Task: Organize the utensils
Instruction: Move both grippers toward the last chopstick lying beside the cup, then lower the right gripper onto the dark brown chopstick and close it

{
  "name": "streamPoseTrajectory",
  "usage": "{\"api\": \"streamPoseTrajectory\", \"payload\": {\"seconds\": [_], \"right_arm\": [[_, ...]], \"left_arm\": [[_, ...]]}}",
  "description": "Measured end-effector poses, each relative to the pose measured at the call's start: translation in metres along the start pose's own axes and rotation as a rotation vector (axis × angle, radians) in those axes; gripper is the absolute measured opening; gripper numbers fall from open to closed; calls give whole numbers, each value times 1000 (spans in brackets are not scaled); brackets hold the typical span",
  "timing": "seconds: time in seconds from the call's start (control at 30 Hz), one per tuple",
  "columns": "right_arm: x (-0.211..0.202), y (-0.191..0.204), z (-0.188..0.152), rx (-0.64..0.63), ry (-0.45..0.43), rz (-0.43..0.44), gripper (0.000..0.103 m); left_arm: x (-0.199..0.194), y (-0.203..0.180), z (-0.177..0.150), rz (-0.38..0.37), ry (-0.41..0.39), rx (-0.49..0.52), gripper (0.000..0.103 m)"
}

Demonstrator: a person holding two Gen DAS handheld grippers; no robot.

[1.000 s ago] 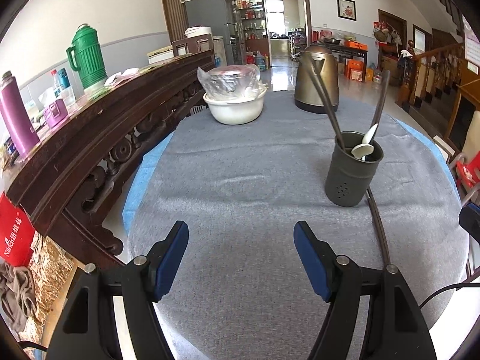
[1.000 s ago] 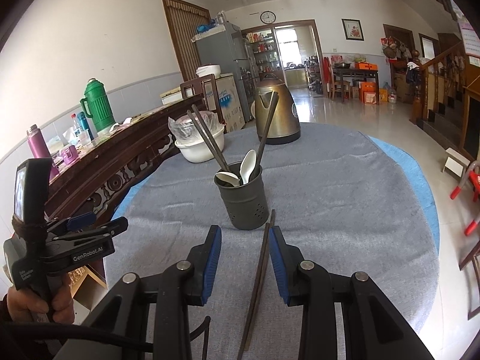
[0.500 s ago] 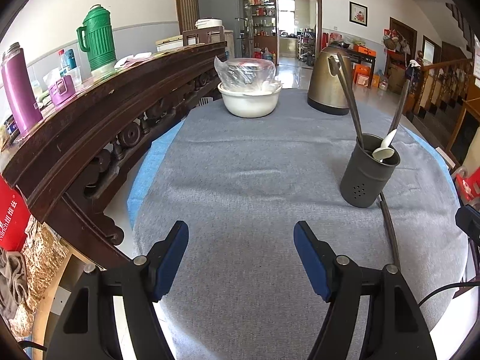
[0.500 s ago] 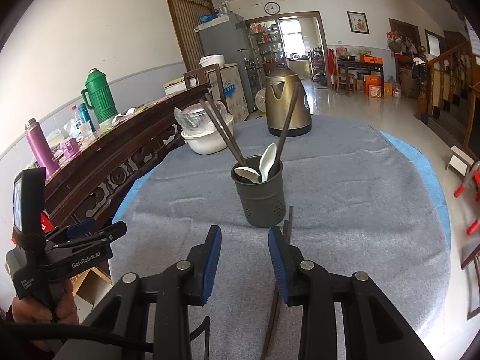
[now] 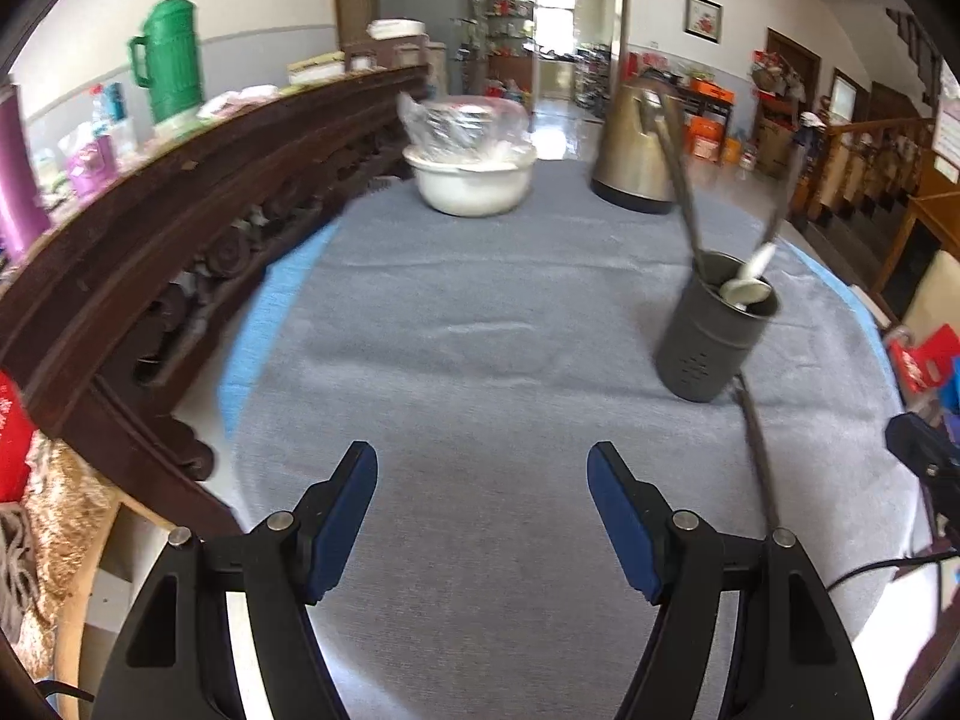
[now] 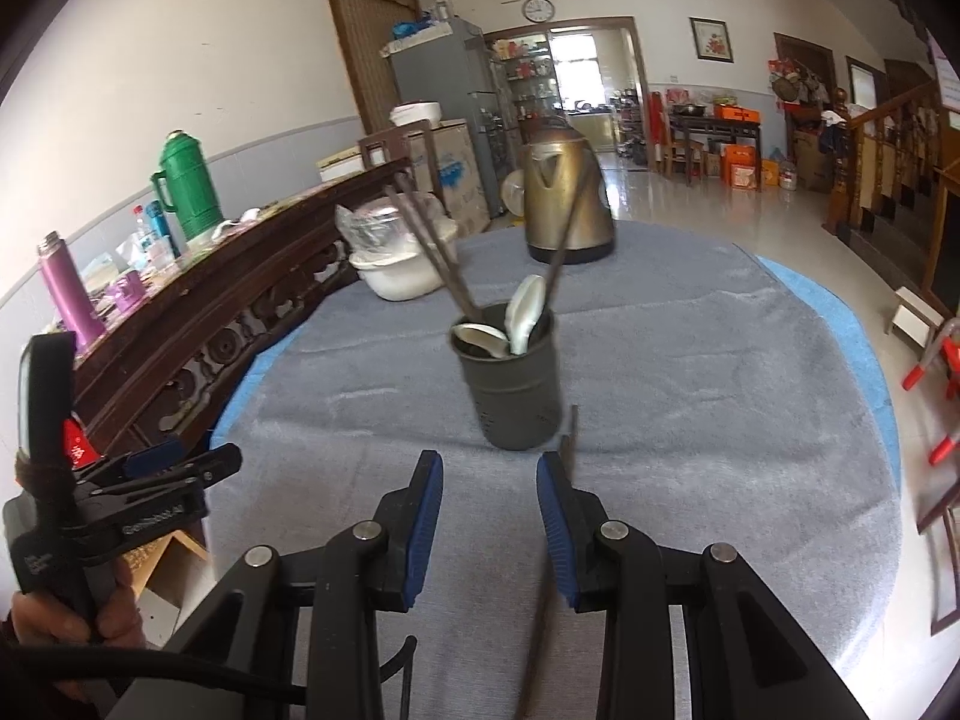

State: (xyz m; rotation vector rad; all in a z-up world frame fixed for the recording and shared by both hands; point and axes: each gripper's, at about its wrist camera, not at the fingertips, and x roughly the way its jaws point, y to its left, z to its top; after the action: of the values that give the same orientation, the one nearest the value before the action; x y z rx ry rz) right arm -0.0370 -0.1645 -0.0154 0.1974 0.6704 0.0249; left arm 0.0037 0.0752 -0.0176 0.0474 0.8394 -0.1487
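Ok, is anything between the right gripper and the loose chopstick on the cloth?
Nothing visible does. The chopstick lies on the cloth just below the open right gripper, alongside its right-hand finger; the grey holder stands beyond its far tip.

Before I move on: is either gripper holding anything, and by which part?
Nothing held: the left gripper and right gripper are open; the chopstick lies on the cloth.

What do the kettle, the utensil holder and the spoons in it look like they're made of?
Kettle: metal, probably stainless steel with a brassy brushed finish, going by its soft sheen. Utensil holder: dark grey and matte, with small perforations low on its side; coated metal or plastic, hard to tell. Spoons: glossy white, likely ceramic or melamine.
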Motion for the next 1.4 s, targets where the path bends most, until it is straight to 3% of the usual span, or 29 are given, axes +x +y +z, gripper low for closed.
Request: {"api": "streamPoseTrajectory", "payload": {"seconds": [0.2, 0.5, 0.83, 1.0, 1.4], "right_arm": [[6, -40, -6, 92, 28, -77, 36], [8, -89, -18, 198, 52, -115, 36], [10, -116, -30, 289, 68, -92, 36], [9, -120, -32, 294, 62, -89, 36], [9, -131, -34, 328, 63, -99, 36]], "left_arm": [[24, -34, 0, -142, 100, 31, 73], [68, -105, 0, -206, 184, 108, 73], [97, -147, -8, -189, 235, 179, 73], [113, -155, -12, -190, 289, 178, 73], [123, -172, -10, -200, 311, 183, 74]]}}
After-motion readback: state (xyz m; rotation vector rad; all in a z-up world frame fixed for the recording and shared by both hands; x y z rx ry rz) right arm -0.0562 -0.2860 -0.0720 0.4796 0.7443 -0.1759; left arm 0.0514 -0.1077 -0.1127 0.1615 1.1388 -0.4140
